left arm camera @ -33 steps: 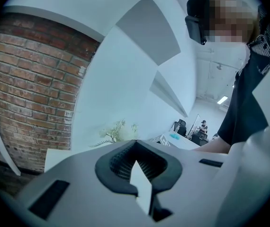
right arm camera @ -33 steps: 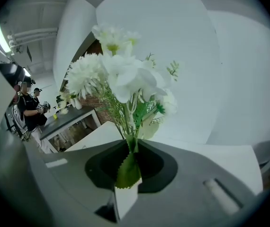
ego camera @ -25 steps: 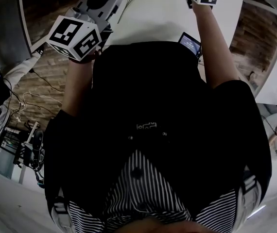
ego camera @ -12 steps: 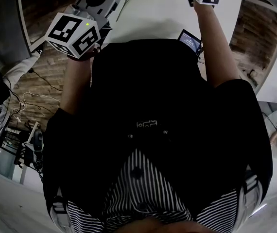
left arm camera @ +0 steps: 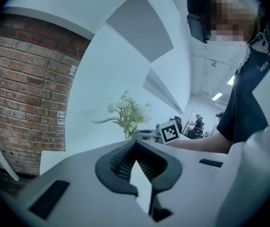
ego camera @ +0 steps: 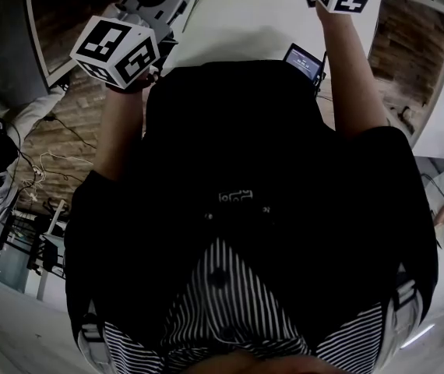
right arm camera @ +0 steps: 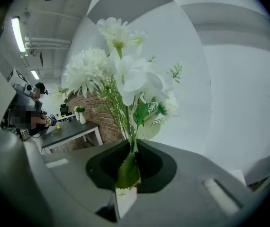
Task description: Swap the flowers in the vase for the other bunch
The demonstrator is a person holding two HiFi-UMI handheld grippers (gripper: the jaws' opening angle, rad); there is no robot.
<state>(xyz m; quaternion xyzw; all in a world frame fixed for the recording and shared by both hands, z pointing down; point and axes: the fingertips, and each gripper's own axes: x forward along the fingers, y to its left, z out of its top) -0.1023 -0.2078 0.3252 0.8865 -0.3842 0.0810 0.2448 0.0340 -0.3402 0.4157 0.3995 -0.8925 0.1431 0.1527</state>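
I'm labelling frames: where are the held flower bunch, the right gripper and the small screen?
flower bunch (right arm camera: 129, 77), right gripper view, on the middle white bloom.
right gripper (right arm camera: 133, 146), right gripper view, between its fingertips at the stem.
small screen (ego camera: 303, 61), head view, on its lit face.

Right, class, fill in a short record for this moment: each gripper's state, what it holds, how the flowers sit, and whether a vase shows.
Left gripper: jaws together, nothing between them
Right gripper: shut on the stems of the white flower bunch
Bunch: upright, blooms and green leaves fanning out above the jaws
Vase: not seen in any view
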